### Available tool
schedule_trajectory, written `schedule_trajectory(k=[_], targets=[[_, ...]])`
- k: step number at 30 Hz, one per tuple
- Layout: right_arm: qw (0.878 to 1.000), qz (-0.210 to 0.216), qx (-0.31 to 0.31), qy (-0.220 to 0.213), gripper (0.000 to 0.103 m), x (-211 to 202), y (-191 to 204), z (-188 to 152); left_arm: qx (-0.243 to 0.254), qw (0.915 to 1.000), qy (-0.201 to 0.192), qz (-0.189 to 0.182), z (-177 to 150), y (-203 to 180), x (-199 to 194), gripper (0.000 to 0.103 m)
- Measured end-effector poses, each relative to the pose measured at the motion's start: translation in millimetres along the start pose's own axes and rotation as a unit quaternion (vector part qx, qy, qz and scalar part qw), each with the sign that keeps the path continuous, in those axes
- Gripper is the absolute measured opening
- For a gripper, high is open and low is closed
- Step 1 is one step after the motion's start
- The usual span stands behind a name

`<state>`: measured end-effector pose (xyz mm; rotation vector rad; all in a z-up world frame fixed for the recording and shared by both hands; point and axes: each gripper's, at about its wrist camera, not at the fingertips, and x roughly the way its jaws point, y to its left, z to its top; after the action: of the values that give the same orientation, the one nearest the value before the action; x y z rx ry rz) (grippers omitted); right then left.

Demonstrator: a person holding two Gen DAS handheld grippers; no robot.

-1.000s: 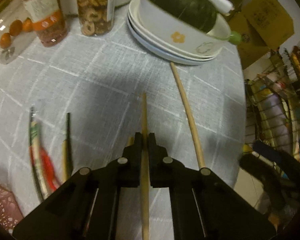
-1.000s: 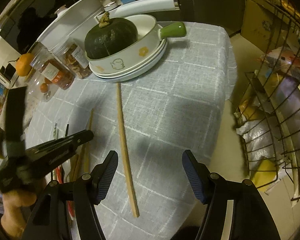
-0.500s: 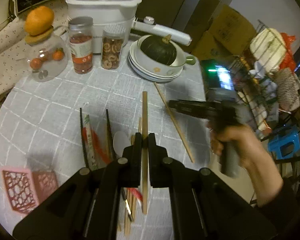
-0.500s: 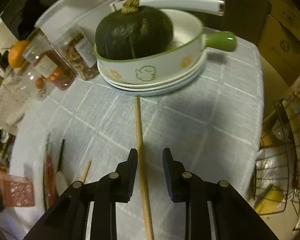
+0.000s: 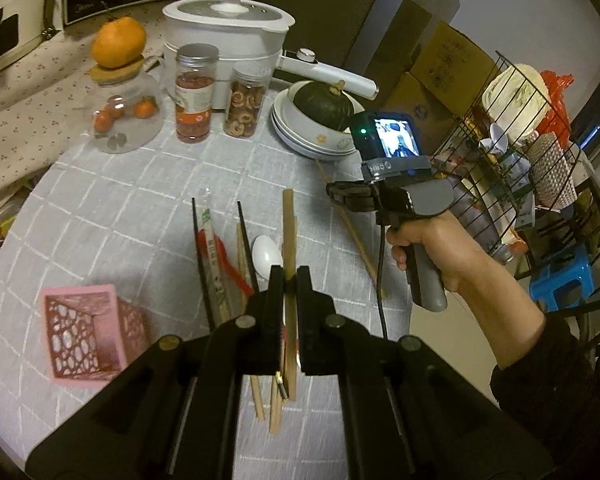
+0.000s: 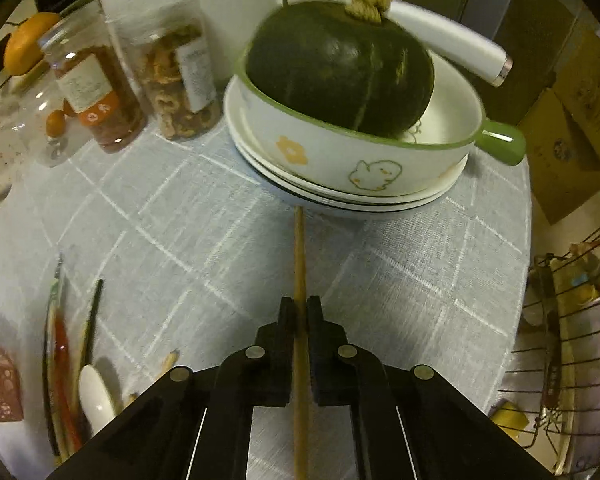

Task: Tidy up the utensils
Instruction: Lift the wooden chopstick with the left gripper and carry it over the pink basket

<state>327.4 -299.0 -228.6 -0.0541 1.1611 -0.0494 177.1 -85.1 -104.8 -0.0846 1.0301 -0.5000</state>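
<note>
Fingers (image 6: pixel 288 320) around slim, pale wooden chopstick (image 6: pixel 299 256)

Black grippers (image 5: pixel 287 280), round silver screws. Right gripper (image 5: pixel 336 194): grey handle, lit screen above it, black cable below; dark sleeve (image 5: pixel 540 384).

Green squash (image 6: pixel 340 68) in bowl (image 6: pixel 340 152) on stacked plates; two jars (image 5: pixel 196 92) beside white cooker (image 5: pixel 228 24)
</note>
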Motion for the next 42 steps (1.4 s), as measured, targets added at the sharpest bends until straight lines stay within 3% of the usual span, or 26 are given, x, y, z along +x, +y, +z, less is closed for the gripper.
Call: schedule_trajectory(k=[10,16,26,29,32,42], targets=[[0.998,0.0,0.007,-0.066,0.006,-95,1,-24,-0.001,0.9991,-0.041,0.008,-18,0,-52,0.007],[0.994,-0.007,0.027,-0.109,0.006,-156,16,-63,0.002,0.9967,-0.08,0.013,-35,-2,-90,0.007],[0.985,-0.01,0.042,-0.169,0.006,-223,41,-109,0.006,0.9896,-0.136,0.046,-62,18,-124,0.007],[0.982,0.0,0.03,-0.188,0.006,-245,55,-117,-0.004,0.9877,-0.151,0.039,-59,25,-135,0.007],[0.977,0.019,0.026,-0.209,0.006,-267,65,-121,-0.013,0.984,-0.174,0.035,-56,31,-151,0.007],[0.959,0.085,-0.012,-0.269,0.006,-317,112,-119,-0.019,0.9633,-0.254,0.083,-49,51,-189,0.007]])
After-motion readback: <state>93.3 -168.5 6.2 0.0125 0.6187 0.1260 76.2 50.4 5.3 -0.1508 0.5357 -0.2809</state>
